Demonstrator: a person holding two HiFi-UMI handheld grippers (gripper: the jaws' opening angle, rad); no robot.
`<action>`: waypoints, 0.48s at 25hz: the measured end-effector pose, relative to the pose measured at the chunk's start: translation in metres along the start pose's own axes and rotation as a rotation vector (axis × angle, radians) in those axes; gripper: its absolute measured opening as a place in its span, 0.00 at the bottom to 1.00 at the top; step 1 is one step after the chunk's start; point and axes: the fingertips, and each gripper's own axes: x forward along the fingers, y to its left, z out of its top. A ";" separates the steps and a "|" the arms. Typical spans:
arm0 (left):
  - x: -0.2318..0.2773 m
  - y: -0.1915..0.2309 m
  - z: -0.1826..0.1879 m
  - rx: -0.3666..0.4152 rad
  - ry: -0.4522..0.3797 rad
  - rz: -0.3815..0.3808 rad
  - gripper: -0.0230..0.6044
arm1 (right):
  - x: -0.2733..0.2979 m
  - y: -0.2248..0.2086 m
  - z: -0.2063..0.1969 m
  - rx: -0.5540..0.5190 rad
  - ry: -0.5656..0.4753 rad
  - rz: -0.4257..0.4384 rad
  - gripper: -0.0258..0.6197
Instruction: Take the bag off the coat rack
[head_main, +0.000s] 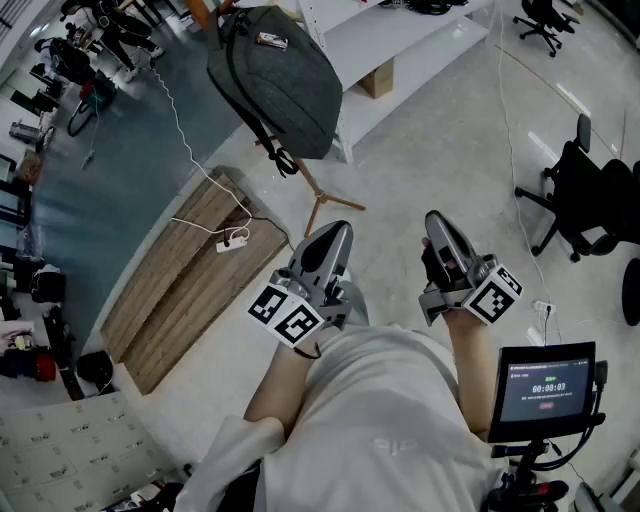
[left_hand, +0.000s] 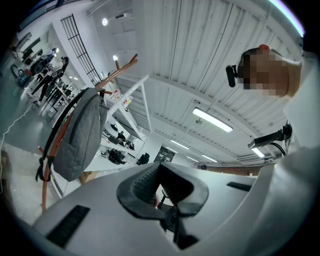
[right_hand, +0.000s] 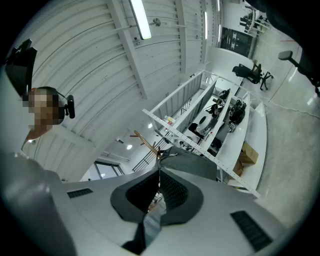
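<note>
On wooden coat rack (head_main: 318, 192) | slouchy grey fabric bag (head_main: 280, 80) | left gripper (head_main: 338, 232), right gripper (head_main: 434, 222) clenched empty.

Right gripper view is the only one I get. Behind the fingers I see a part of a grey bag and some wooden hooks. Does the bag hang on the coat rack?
Observer: Yes. In the head view the bag hangs from the top of the wooden coat rack, and its straps dangle below it.
Operator: Thank you. Does the left gripper touch the bag?
Observer: No. The left gripper is apart from it, close to the person's body beside the right gripper. In the left gripper view its fingers are shut with nothing between them.
</note>
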 end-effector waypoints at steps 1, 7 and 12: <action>-0.001 0.001 0.004 -0.001 -0.002 0.000 0.05 | 0.002 0.003 0.001 -0.001 0.000 -0.003 0.06; 0.029 0.076 0.039 -0.017 -0.016 0.007 0.05 | 0.074 -0.028 0.000 0.007 0.001 -0.023 0.06; 0.051 0.140 0.071 0.015 -0.019 -0.001 0.05 | 0.144 -0.052 0.000 0.017 -0.004 -0.018 0.06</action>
